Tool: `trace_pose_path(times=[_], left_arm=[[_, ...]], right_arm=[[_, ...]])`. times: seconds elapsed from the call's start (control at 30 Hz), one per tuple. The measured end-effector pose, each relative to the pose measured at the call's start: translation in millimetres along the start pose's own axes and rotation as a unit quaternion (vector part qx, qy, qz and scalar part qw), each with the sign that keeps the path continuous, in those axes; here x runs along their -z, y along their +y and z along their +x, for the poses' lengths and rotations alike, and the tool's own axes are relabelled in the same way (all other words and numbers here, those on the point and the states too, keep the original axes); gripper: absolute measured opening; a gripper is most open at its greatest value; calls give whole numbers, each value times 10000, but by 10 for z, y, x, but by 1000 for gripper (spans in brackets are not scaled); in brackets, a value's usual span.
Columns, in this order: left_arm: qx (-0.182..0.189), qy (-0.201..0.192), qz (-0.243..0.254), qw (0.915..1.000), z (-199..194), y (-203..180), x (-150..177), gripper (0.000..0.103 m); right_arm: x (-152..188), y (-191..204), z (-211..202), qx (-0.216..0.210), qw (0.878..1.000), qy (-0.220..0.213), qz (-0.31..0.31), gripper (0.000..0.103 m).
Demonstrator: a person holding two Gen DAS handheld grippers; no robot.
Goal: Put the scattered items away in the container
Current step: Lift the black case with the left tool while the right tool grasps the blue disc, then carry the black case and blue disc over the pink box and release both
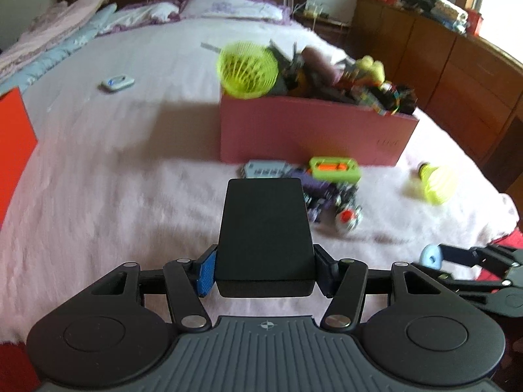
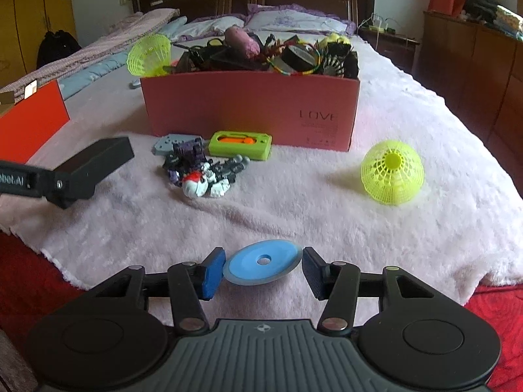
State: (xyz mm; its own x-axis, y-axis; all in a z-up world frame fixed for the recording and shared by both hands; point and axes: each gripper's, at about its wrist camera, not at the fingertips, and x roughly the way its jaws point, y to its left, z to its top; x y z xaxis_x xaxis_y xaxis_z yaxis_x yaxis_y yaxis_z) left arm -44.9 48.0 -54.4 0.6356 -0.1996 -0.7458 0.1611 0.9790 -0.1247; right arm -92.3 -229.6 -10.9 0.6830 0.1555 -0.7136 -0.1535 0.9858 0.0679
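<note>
Now the left gripper (image 1: 265,272) clamps a rigid black box (image 1: 265,235) by its flat sides, held above the blanket short of the pink container (image 2: 250,107). The right gripper (image 2: 263,269) brackets a thin blue disc (image 2: 261,263), pads at its rim, grip uncertain. It looks light, stiff, probably slippery; edge-on seems safest.
</note>
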Motion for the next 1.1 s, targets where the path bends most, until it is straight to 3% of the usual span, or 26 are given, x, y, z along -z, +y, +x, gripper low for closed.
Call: trace_pose_path(times=[0.23, 0.53, 0.9, 1.1], left_arm=[[74, -325, 67, 9994, -107, -138, -298, 58], [291, -642, 342, 9969, -128, -334, -725, 58], [-2, -884, 395, 9953, 425, -191, -1657, 58], [-263, -786, 412, 9957, 777, -131, -1949, 58]], right_arm=[[-254, -11, -52, -135, 9996, -238, -33, 54], [-888, -74, -44, -351, 9964, -774, -56, 54], [-1810, -143, 345, -368, 9923, -1154, -272, 54], [-2239, -153, 685, -287, 9923, -1140, -398, 54]])
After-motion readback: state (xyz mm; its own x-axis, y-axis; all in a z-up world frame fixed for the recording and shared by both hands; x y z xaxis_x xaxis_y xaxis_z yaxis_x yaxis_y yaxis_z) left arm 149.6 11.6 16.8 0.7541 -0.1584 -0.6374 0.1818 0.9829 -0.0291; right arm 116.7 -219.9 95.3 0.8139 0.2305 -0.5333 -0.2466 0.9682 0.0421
